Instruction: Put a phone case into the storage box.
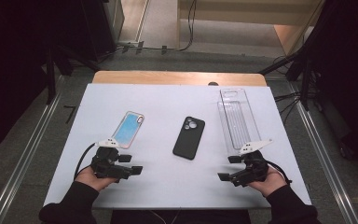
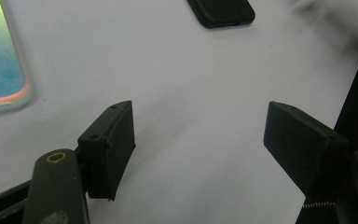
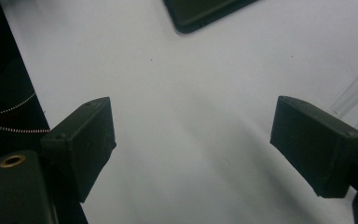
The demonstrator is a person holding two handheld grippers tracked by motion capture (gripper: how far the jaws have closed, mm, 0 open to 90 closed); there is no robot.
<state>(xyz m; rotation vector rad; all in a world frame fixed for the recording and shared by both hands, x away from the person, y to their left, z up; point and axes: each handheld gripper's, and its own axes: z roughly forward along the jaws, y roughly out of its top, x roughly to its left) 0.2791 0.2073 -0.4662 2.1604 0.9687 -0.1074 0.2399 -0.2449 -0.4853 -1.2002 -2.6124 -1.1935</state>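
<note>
Nothing is yet picked up: both the left hand-held gripper (image 1: 131, 164) and right hand-held gripper (image 1: 229, 168) hover near the table's (image 1: 168, 186) front edge with jaws apart and empty, while the black phone case (image 1: 189, 137) lies untouched mid-table between them.
</note>
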